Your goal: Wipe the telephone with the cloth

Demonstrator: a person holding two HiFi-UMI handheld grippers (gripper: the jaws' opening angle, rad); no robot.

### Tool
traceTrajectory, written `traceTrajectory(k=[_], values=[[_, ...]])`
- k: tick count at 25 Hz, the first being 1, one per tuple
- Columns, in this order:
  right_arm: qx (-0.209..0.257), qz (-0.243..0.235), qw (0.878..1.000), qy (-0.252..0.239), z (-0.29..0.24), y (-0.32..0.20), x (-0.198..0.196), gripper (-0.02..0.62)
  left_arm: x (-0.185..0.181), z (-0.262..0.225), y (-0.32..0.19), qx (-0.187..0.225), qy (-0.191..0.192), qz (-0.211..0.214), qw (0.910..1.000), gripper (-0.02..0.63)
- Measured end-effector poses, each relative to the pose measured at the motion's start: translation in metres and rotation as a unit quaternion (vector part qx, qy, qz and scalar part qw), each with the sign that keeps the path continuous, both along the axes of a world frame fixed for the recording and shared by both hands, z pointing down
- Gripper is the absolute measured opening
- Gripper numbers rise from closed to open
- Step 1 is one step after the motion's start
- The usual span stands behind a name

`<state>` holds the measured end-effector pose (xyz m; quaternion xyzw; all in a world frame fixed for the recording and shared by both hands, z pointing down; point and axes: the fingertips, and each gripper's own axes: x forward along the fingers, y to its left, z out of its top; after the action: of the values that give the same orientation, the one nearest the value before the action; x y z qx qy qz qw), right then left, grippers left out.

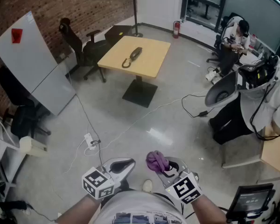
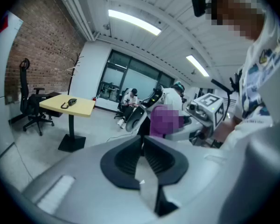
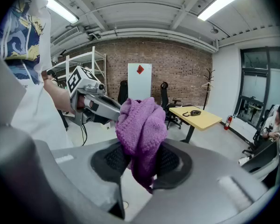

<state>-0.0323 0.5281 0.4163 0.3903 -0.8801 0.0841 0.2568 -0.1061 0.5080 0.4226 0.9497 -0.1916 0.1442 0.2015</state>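
Note:
A dark telephone [image 1: 133, 56] with a coiled cord lies on a square yellow table [image 1: 151, 55] far across the room; it also shows small in the left gripper view [image 2: 71, 102] and the right gripper view [image 3: 193, 112]. My right gripper [image 1: 164, 168] is low in the head view, shut on a bunched purple knitted cloth [image 3: 141, 136] that sticks up between its pads. The cloth [image 1: 157, 161] sits above the jaws in the head view. My left gripper [image 1: 125, 164] is beside it, shut with nothing between its jaws. Both grippers are far from the table.
Black office chairs [image 1: 79, 45] stand left of the table. A grey panel [image 1: 35, 62] leans on the brick wall. A power strip and cables [image 1: 90, 141] trail over the shiny floor. A person [image 1: 233, 38] sits at the far right, near a grey chair [image 1: 221, 92].

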Motion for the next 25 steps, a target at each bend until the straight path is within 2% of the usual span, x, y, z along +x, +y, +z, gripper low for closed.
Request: traceTrajectory(k=[6,13,19,25], values=[[0.0,-0.002,1.0,-0.01,0.001,0.001,0.007,0.121,0.006,0.01,0.003,-0.029,-0.004,0.004,0.9996,0.026],[-0.013,-0.009,1.0,-0.026,0.005,0.002,0.012,0.121,0.017,0.0,0.002,-0.015,-0.003,0.014,0.9998,0.029],[-0.018,-0.027,0.999,-0.024,0.009,-0.028,0.002,0.121,0.008,0.002,-0.022,-0.03,0.0,-0.005,0.9995,0.029],[-0.021,-0.019,0.999,-0.017,0.012,-0.082,-0.001,0.121,0.009,0.01,-0.076,-0.032,0.008,-0.003,0.9995,0.029]])
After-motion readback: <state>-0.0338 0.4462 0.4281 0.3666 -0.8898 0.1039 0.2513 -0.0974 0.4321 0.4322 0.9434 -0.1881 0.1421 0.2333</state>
